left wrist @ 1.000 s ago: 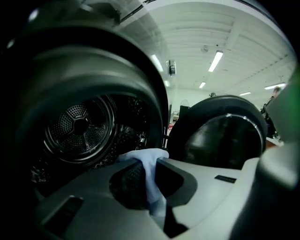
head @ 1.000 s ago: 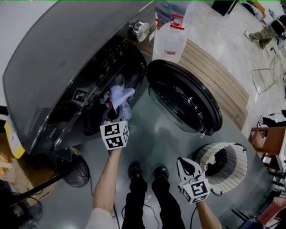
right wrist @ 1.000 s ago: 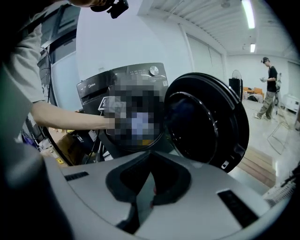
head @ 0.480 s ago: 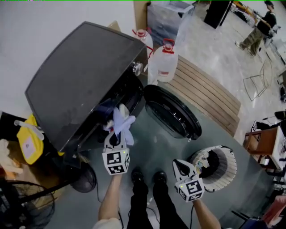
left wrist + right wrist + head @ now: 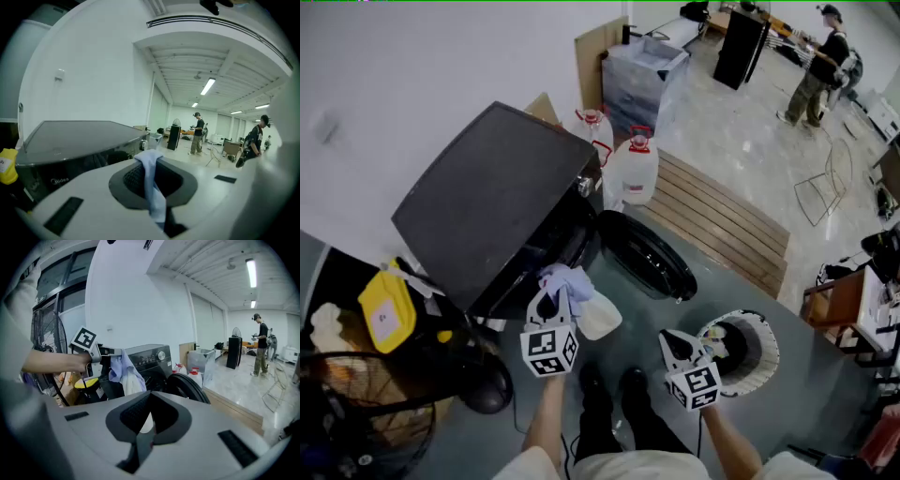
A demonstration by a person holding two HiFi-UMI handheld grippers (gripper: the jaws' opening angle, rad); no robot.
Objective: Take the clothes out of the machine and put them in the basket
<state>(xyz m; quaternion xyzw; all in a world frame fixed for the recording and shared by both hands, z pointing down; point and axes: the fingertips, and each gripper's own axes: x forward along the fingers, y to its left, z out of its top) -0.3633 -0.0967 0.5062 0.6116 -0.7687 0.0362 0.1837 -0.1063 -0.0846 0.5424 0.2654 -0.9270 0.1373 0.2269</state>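
Both jaws are shut: your left gripper (image 5: 551, 302) pinches a cloth (image 5: 577, 281), washer (image 5: 487, 202) at eleven o'clock; your right gripper (image 5: 675, 342) is empty, basket (image 5: 766, 342) at three o'clock.

The left gripper (image 5: 551, 298) held a pale blue garment (image 5: 569, 279) clamped between its jaws. A cream cloth (image 5: 602, 317) hung just below the garment, in front of the dark washing machine (image 5: 483, 202). The machine's round door (image 5: 642, 253) stood open toward the wooden slatted platform (image 5: 727, 225). The right gripper (image 5: 678, 345), jaws together with nothing in them, hovered just beside the white slatted basket (image 5: 769, 347) on the grey floor (image 5: 769, 422). Two water jugs (image 5: 633, 169) stood at the machine's far corner, and a yellow container (image 5: 386, 317) sat at its left side.
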